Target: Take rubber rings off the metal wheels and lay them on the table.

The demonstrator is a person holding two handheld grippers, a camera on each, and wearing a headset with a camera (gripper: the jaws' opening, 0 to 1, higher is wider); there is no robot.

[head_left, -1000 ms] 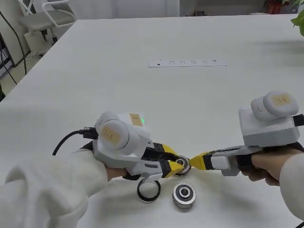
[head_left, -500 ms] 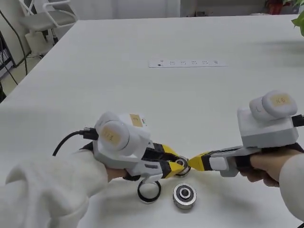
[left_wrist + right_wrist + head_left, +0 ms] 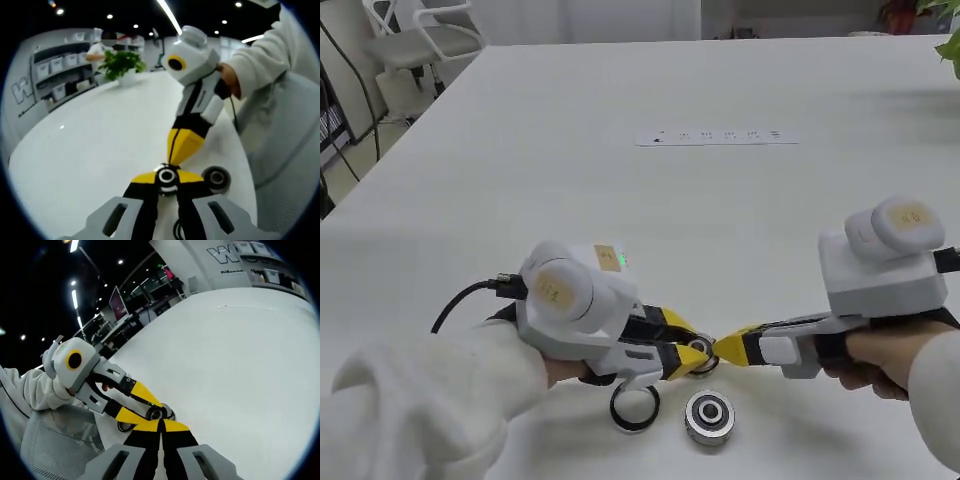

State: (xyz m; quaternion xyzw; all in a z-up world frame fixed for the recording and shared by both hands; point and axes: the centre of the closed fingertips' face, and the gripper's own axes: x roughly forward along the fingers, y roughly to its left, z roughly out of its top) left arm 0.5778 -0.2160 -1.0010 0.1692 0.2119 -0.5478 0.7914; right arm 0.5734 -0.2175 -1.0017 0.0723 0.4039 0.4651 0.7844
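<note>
The white tabletop runs far back to a power strip. At its near edge, the two tools meet tip to tip. The left hand-held gripper, a white body with black arms and yellow tips, comes in from the left. It is clamped around a small metal wheel, which sits between its two yellow tips just above the tabletop. The right hand-held gripper reaches in from the right with its jaws pressed together into a single yellow wedge. The tip of that wedge is right at the rim of the held wheel, but I cannot tell whether it pinches any rubber there. The held wheel is a silvery disc with a dark band around a bright hub. A second wheel of the same look lies flat on the tabletop, just near of the meeting tips. A loose black rubber ring lies flat to the left of it, close beside it but not touching, under the left tool's body. The head view mostly hides the held wheel behind the yellow tips, while the left gripper view shows its face plainly. The left gripper view also takes in a potted plant at the far end.
</note>
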